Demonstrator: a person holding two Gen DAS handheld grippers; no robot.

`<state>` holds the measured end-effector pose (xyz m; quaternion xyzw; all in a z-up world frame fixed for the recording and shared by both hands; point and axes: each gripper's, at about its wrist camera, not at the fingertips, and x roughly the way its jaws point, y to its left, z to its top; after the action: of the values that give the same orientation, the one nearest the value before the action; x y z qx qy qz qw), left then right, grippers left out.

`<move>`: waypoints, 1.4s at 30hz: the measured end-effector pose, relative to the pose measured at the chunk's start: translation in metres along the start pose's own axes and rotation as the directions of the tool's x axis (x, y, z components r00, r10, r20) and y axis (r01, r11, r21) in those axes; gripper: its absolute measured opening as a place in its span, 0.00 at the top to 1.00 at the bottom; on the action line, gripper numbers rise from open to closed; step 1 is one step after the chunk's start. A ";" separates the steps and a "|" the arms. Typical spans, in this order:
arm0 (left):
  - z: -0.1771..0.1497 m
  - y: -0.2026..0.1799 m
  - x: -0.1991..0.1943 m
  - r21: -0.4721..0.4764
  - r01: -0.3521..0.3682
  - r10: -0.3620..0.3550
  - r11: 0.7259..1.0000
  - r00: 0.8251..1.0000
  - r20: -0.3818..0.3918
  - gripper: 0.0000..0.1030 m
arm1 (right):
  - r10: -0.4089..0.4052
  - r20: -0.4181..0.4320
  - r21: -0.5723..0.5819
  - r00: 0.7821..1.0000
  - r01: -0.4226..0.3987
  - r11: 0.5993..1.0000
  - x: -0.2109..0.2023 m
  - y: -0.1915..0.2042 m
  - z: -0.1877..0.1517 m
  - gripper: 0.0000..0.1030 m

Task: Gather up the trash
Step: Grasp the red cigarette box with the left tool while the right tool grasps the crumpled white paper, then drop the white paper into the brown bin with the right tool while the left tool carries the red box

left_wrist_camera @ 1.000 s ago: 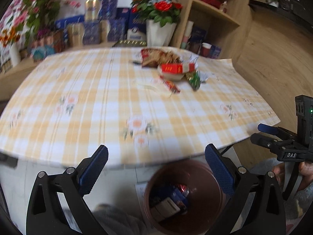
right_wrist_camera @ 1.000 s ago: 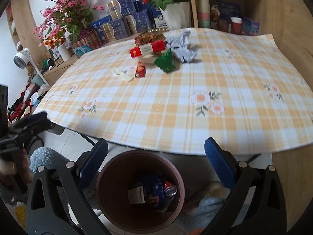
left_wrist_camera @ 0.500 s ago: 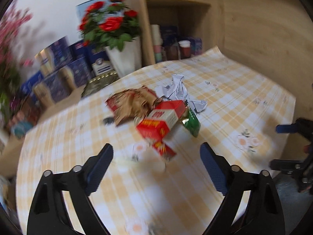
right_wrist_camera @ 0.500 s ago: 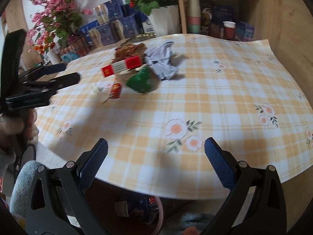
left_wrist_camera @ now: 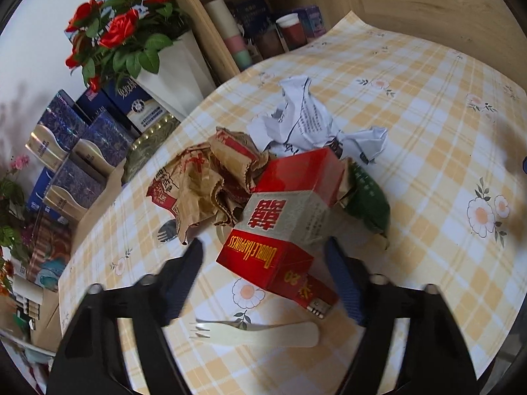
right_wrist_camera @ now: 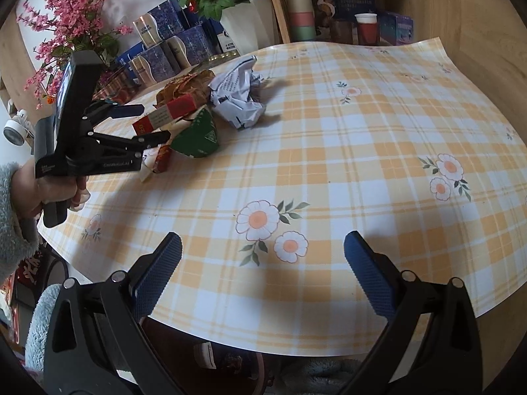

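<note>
1. In the left wrist view the left gripper [left_wrist_camera: 263,256] straddles the near end of a red carton [left_wrist_camera: 280,230] lettered "Double Happiness"; its jaws are closing, with the carton between them, and the pads are not yet pressing on it.
2. That view alone shows a pale plastic fork [left_wrist_camera: 257,332] lying flat at 6 o'clock of the carton, just below its near end.
3. Crumpled brown paper [left_wrist_camera: 204,177] lies at 10 o'clock of the carton, a crumpled white sheet [left_wrist_camera: 306,115] at 12 o'clock, and a green wrapper [left_wrist_camera: 365,197] at 3 o'clock, all crowded together on the checked tablecloth [left_wrist_camera: 428,131].
4. Only the right wrist view shows the person's hand [right_wrist_camera: 49,191] and fuzzy sleeve [right_wrist_camera: 10,214] gripping the left tool's handle, at 9 o'clock of the frame.
5. The right gripper [right_wrist_camera: 262,263] hangs over bare cloth near the table's front edge, jaws wide with nothing between them, well apart from the trash pile.
</note>
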<state>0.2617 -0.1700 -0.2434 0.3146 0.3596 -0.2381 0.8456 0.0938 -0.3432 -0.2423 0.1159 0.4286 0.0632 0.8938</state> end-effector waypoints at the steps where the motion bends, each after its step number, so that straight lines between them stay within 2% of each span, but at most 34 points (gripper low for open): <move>1: -0.001 0.003 -0.001 -0.018 0.013 -0.013 1.000 1.000 0.003 0.51 | 0.002 -0.002 0.002 1.000 -0.002 1.000 0.001 -0.001 -0.001 0.06; 2: -0.003 0.006 -0.004 -0.042 0.032 -0.032 0.999 0.999 0.016 0.54 | 0.005 -0.002 0.004 1.000 -0.005 1.000 0.001 -0.001 -0.001 0.06; 6: -0.011 0.011 -0.023 -0.098 0.074 -0.068 0.992 0.996 0.058 0.78 | 0.018 0.004 0.008 1.000 -0.018 1.000 0.001 -0.001 -0.001 0.06; 11: -0.030 0.026 -0.052 -0.193 0.139 -0.118 0.971 0.986 0.115 0.78 | 0.027 0.005 0.007 1.000 -0.027 1.000 0.004 0.003 0.003 0.06; 13: -0.041 0.038 -0.067 -0.273 0.186 -0.149 0.944 0.978 0.149 0.79 | 0.031 0.014 0.006 0.999 -0.031 0.999 0.003 0.004 0.008 0.06; 15: -0.055 0.051 -0.080 -0.361 0.230 -0.175 0.904 0.968 0.180 0.79 | 0.046 0.020 0.013 0.999 -0.046 0.999 0.004 0.005 0.013 0.06; 18: -0.073 0.062 -0.095 -0.448 0.287 -0.210 0.847 0.954 0.214 0.79 | 0.148 -0.003 0.082 0.989 -0.147 0.986 0.014 -0.003 0.038 0.06; 22: -0.094 0.073 -0.119 -0.514 0.293 -0.184 0.806 0.950 0.252 0.79 | 0.129 0.011 0.023 0.992 -0.129 0.991 0.029 -0.002 0.085 0.06; 26: -0.124 0.084 -0.140 -0.622 0.322 -0.158 0.713 0.939 0.305 0.79 | 0.077 -0.011 -0.086 0.997 -0.078 0.993 0.062 0.009 0.131 0.06; 28: -0.137 0.087 -0.146 -0.655 0.319 -0.142 0.685 0.940 0.310 0.79 | 0.063 -0.025 -0.093 0.998 -0.065 0.994 0.082 0.014 0.149 0.06; 30: -0.148 0.089 -0.152 -0.673 0.311 -0.130 0.671 0.943 0.306 0.79 | 0.036 -0.039 -0.102 0.999 -0.040 0.994 0.103 0.020 0.163 0.07; 33: -0.160 0.091 -0.158 -0.675 0.281 -0.113 0.682 0.953 0.283 0.79 | -0.007 -0.070 -0.134 0.998 -0.002 0.991 0.132 0.026 0.176 0.07; 36: -0.171 0.097 -0.163 -0.689 0.266 -0.101 0.674 0.957 0.271 0.79 | -0.025 -0.127 -0.135 0.992 0.008 0.991 0.155 0.028 0.181 0.16; 40: -0.181 0.101 -0.167 -0.706 0.272 -0.100 0.653 0.956 0.276 0.79 | -0.017 -0.163 -0.063 0.986 0.007 0.998 0.172 0.027 0.184 0.19; 41: -0.182 0.100 -0.168 -0.708 0.274 -0.100 0.651 0.955 0.278 0.79 | -0.018 -0.167 -0.039 0.986 0.011 0.999 0.176 0.027 0.185 0.27; 42: -0.181 0.099 -0.168 -0.708 0.275 -0.101 0.651 0.955 0.279 0.79 | -0.014 -0.169 -0.018 0.986 0.011 1.000 0.177 0.026 0.184 0.38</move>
<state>0.1355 0.0554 -0.1792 -0.1217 0.3624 -0.1913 0.9040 0.3483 -0.3085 -0.2570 0.0998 0.5030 0.0711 0.8556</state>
